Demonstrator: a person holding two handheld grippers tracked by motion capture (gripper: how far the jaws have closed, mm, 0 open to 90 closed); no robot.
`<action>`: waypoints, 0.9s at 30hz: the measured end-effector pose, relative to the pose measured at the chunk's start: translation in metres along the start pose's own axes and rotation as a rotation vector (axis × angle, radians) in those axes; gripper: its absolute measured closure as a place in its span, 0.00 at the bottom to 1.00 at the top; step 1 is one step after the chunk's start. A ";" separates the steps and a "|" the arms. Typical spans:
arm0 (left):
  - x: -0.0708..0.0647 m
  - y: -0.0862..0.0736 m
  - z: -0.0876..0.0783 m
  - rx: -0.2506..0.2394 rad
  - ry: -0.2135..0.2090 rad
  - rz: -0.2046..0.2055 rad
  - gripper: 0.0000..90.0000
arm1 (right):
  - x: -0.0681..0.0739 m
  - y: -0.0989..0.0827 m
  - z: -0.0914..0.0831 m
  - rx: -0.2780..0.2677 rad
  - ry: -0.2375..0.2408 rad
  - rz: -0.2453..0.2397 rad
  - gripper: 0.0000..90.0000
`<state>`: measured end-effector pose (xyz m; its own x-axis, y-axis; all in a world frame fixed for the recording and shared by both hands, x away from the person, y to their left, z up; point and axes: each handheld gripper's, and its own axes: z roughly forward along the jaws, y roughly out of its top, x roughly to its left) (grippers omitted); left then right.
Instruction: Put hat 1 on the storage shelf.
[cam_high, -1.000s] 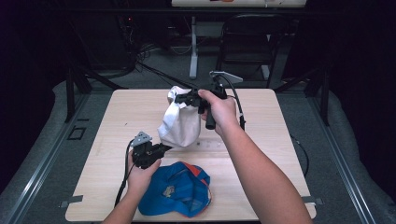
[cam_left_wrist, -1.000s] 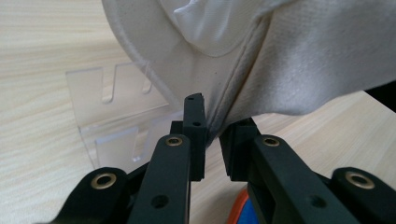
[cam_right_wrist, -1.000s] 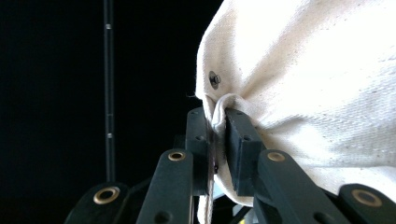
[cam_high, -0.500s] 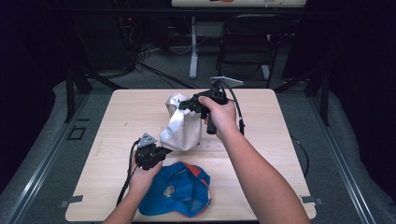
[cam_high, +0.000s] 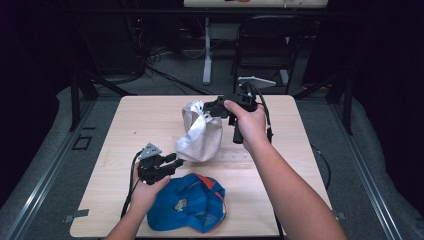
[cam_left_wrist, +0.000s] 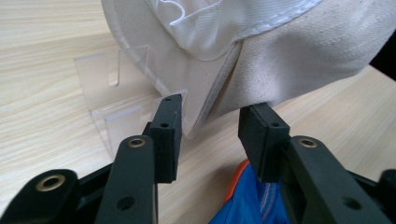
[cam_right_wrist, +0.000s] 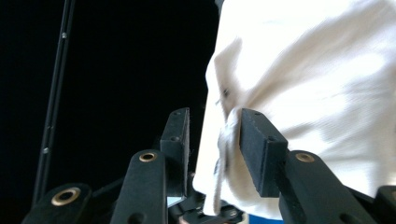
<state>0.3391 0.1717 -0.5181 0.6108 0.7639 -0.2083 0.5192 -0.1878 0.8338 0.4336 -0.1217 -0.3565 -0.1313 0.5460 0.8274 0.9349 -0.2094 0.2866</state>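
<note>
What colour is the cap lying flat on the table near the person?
The flat cap is bright blue with orange trim, best seen in the high view.

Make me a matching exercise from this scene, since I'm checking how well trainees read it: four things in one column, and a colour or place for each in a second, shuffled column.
Things:
1. cap
2. second cap
3. clear stand
4. table

Descriptions:
A. blue with orange, at the near edge
B. light wood, under everything
C. white, in the middle of the table
D. see-through, beneath the white fabric

Pairs: 1-C, 2-A, 3-D, 4-B
</note>
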 end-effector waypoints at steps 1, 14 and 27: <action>0.000 0.000 -0.002 0.005 -0.001 -0.002 0.66 | 0.000 0.000 -0.002 -0.009 -0.013 -0.010 0.69; 0.005 -0.014 -0.030 0.032 0.016 0.020 0.57 | -0.002 -0.033 -0.042 -0.019 -0.098 -0.201 0.64; 0.024 -0.019 -0.041 0.052 0.053 -0.011 0.56 | -0.063 -0.091 -0.036 -0.004 -0.160 -0.293 0.61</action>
<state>0.3192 0.2185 -0.5183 0.5730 0.7974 -0.1893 0.5572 -0.2097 0.8035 0.3451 -0.1660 -0.4174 -0.3408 0.7037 0.6234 0.8637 -0.0276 0.5033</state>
